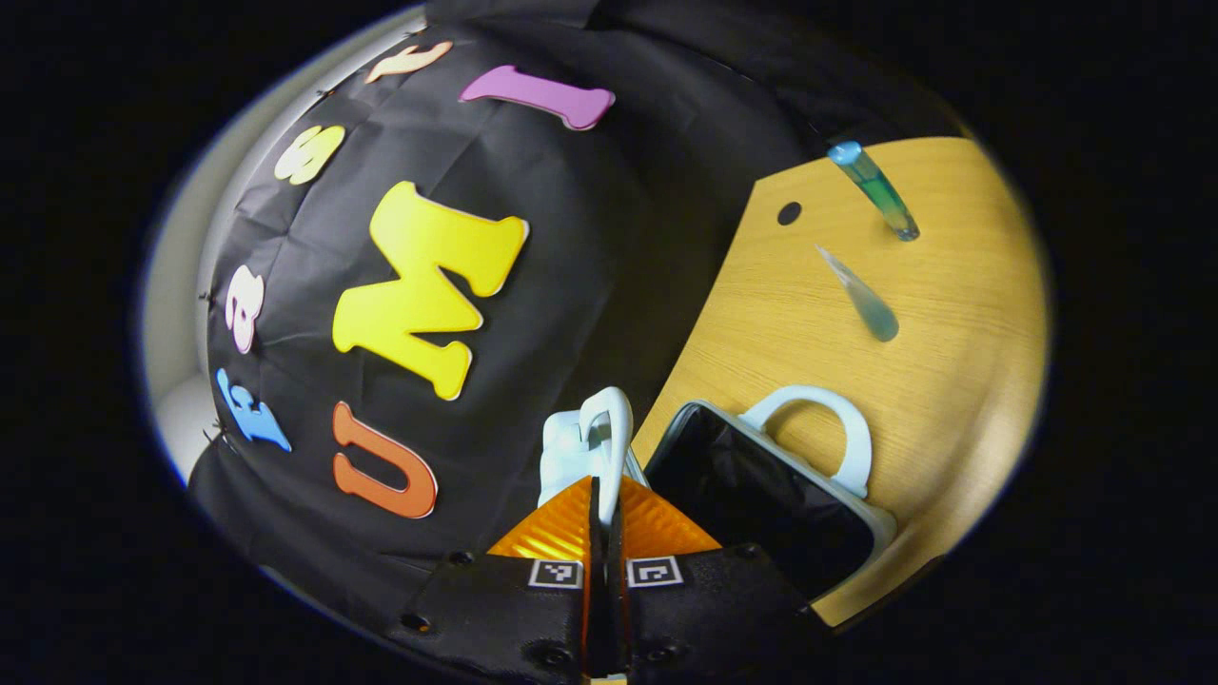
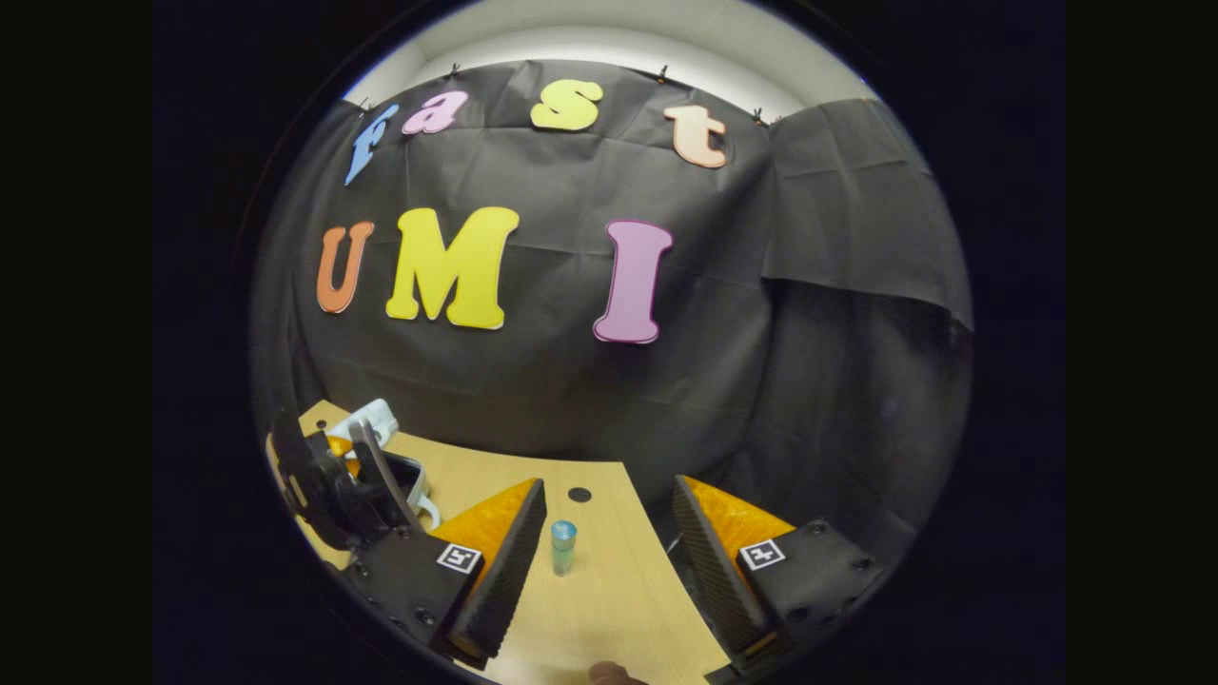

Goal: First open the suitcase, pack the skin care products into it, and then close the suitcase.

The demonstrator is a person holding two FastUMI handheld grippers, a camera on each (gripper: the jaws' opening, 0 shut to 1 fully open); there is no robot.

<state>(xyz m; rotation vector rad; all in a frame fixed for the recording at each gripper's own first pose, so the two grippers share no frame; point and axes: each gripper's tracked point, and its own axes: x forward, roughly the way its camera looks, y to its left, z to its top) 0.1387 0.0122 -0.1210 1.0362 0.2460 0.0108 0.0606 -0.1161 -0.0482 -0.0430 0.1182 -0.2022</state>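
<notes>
The small white suitcase [image 1: 861, 514] lies open on the wooden table, dark lining up and one white handle [image 1: 828, 419] beside it. My left gripper [image 1: 604, 514] is shut on the raised white lid [image 1: 571, 447], holding it up. A blue-green bottle [image 1: 875, 190] stands farther off, with a pale teal tube [image 1: 861, 295] lying flat near it. In the right gripper view, my right gripper [image 2: 609, 571] is open low over the table. The bottle [image 2: 563, 547] stands between its fingers, close to the left finger [image 2: 500, 561]. The other gripper [image 2: 333, 485] and the lid [image 2: 376, 419] show far left.
The wooden table [image 1: 952, 381] has a small dark hole [image 1: 789, 213] near its back edge, also seen as a hole [image 2: 579, 495] just beyond the bottle. The black cloth wall [image 2: 571, 400] hangs right behind the table. The table edge runs close past the suitcase.
</notes>
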